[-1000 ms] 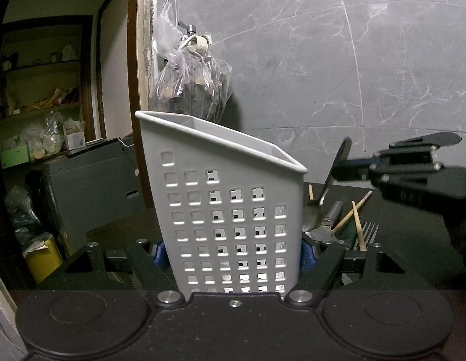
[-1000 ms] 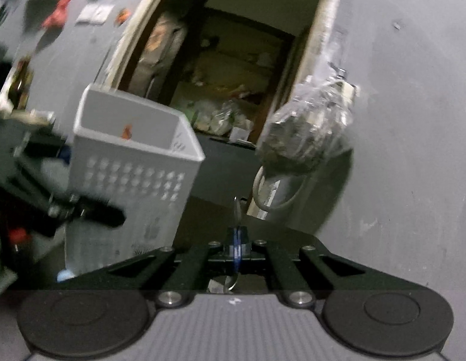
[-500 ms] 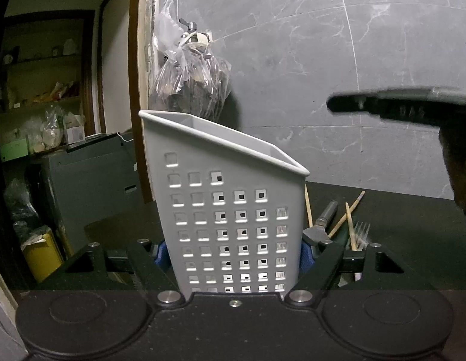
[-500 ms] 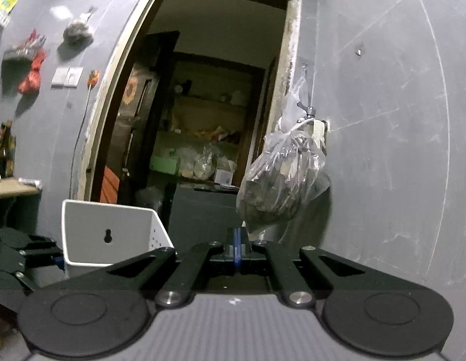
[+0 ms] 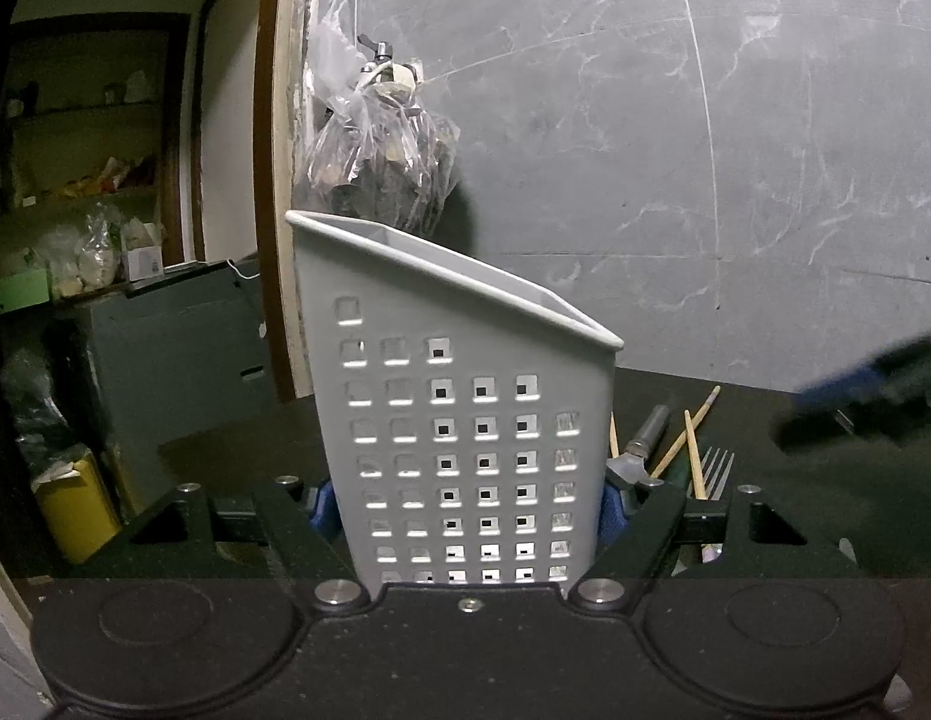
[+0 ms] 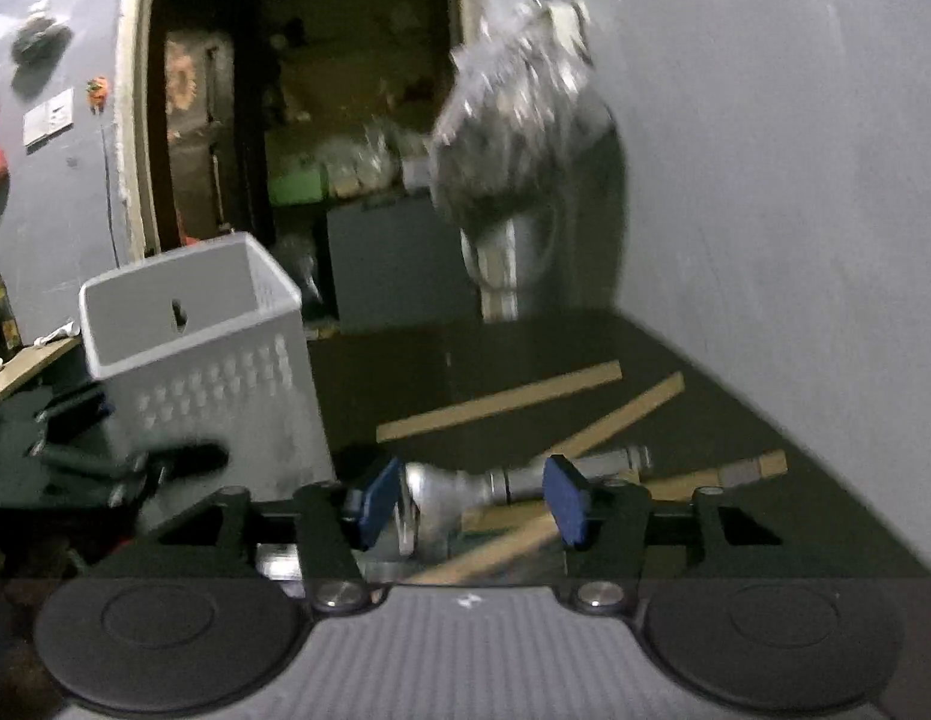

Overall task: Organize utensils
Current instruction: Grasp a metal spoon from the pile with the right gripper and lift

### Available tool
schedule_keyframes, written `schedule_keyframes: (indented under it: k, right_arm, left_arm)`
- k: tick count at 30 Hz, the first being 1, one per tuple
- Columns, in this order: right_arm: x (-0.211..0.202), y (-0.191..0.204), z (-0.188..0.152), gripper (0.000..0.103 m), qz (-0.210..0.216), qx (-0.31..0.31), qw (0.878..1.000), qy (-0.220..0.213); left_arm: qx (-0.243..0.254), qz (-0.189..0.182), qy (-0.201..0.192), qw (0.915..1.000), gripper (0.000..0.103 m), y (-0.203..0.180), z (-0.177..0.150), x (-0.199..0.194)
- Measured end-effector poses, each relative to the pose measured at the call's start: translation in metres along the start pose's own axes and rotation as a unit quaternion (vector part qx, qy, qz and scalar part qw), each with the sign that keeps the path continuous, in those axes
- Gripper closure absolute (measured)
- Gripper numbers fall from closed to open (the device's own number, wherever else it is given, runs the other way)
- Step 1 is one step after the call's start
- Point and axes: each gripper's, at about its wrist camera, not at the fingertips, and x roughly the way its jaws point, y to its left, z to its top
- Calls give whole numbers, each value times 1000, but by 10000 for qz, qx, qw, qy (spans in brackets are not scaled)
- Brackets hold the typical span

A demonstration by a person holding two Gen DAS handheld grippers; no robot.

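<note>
Left gripper [image 5: 468, 504] clamps the utensil basket [image 5: 459, 420], steadying it for loading. Right gripper [image 6: 471, 504], jaws just opened and apparently empty, hovers over blurred chopsticks [image 6: 501, 399] on the surface [image 6: 705, 420].

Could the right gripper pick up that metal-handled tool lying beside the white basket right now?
Probably yes. The right gripper has just opened its jaws, nothing is held between them, and the metal-handled tool lies just ahead, uncovered beside the white basket.

One basket [image 5: 465, 420]. One fork [image 5: 714, 471]. One metal-handled utensil [image 6: 525, 480]. Chopsticks [image 6: 501, 402]: four light sticks show at centre right of the right view. One hanging bag [image 5: 381, 162].
</note>
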Motion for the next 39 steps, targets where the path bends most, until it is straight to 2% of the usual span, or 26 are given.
schedule_keyframes:
  k: [1,3,8,11,13,16,20,23,29,35,38,39]
  right_arm:
    - [-6,-1,-6,32,-16,59,9999,104]
    - [-16,-1,-20,28,-92,51,9993,347]
    - [-40,2,-45,26,-194,153,9970,738]
    - [-51,6,-57,25,-17,145,9964,833]
    - [-58,14,-64,22,235,-106,9961,844]
    - [-65,36,-71,22,617,-801,9912,851]
    - [-70,70,-81,22,1059,-1718,9766,741]
    - [-74,88,-89,22,1176,-2222,9662,574]
    - [-66,101,-93,30,1268,-2417,9607,512]
    - [-61,97,-97,46,1165,-2382,9629,504]
    - [-58,93,-98,64,1160,-2276,9655,512]
    - [-58,92,-98,75,1154,-2233,9665,525]
  left_arm:
    - [-3,1,4,10000,27,0,0,0]
    - [-9,-6,8,10000,27,0,0,0]
    - [-54,-9,25,10000,27,-1,1,1]
    - [-97,-21,47,9999,27,0,1,1]
    - [-105,-18,52,9999,27,0,1,1]
    - [-102,-17,45,9999,27,0,1,1]
    - [-91,-28,49,9999,27,0,2,1]
    - [-66,-21,40,10000,27,-1,2,1]
    - [-69,-26,41,10000,27,-1,2,1]
    - [-70,-24,41,10000,27,-1,2,2]
    - [-69,-24,41,10000,27,-1,2,2]
    - [-70,-24,43,10000,27,-1,2,2]
